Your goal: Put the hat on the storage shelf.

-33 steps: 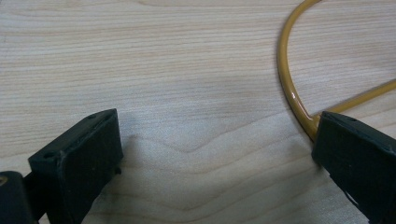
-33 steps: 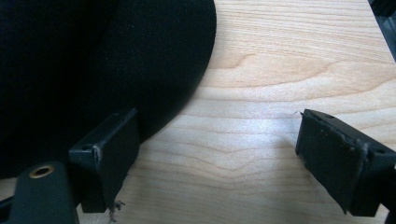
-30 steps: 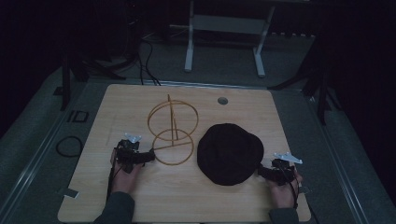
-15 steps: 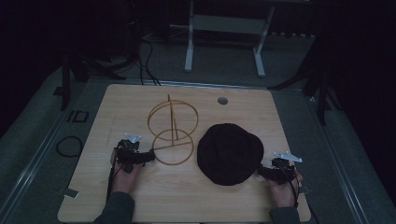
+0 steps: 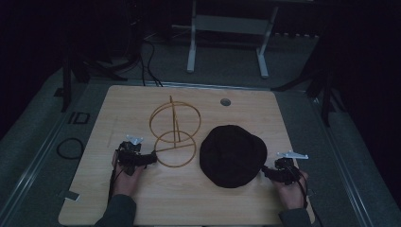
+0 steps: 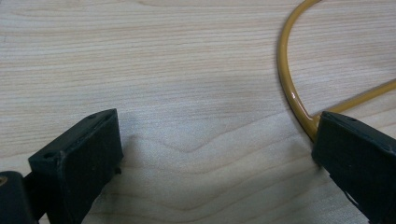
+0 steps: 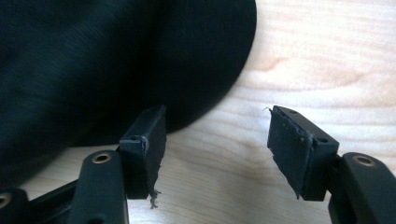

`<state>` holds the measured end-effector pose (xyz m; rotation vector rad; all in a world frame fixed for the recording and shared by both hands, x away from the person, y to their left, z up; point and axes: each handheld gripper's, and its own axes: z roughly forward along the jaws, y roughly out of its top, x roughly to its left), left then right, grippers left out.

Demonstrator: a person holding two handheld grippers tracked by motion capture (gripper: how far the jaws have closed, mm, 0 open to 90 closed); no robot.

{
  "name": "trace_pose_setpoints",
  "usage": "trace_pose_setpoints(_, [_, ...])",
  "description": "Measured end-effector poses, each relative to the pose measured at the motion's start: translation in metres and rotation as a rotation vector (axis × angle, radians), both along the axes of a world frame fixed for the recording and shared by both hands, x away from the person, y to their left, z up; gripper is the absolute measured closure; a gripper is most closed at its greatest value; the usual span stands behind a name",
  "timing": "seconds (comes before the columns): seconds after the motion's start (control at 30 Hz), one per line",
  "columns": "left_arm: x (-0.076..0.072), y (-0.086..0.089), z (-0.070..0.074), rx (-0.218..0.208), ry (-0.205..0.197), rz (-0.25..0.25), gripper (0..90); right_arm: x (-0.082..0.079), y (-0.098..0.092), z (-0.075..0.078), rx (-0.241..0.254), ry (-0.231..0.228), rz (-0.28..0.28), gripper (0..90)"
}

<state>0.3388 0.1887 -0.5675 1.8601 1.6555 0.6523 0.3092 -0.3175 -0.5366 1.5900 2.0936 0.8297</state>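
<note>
Dim room, light-wood tabletop (image 5: 142, 203) on grey floor (image 5: 227, 61).
Tabletop has rounded corners and a round grommet hole (image 5: 225, 101) near its far edge. A white metal frame (image 5: 227, 28) stands beyond; black cables (image 5: 146, 56) trail across the carpet. Surroundings fall to darkness.

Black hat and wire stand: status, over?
Right tongs just been closing, nothing clamped, beside black hat. Left tongs open at wire stand. Nothing between.

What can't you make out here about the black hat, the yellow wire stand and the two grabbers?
- Black hat: its far side is cut off by the edge of the right gripper view; dim and small from above.
- Wire stand: the left gripper view shows one curved piece, its end hidden behind a jaw.
- Right gripper: whether a pad touches the brim is unclear.
</note>
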Motion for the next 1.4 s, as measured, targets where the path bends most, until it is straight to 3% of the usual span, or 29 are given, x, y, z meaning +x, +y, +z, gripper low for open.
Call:
trace_pose_setpoints(0.23, [0.0,0.0,0.0,0.0,0.0,0.0,1.2,0.001,0.003,0.02,-0.001,-0.046,0.024,42.6])
trace_pose_setpoints(0.4, [0.0,0.0,0.0,0.0,0.0,0.0,1.2,0.003,0.001,0.027,0.013,-0.055,0.023,45.7])
trace_pose_setpoints(0.83, [0.0,0.0,0.0,0.0,0.0,0.0,1.2,0.014,0.011,0.045,0.017,-0.073,0.085,52.1])
trace_pose_setpoints(1.07, [0.0,0.0,0.0,-0.002,-0.002,0.002,1.2,0.025,0.018,0.052,0.006,-0.058,0.12,56.1])
trace_pose_setpoints(1.4, [0.0,0.0,0.0,-0.002,-0.002,0.001,1.2,0.05,0.032,0.056,-0.037,0.027,0.167,62.2])
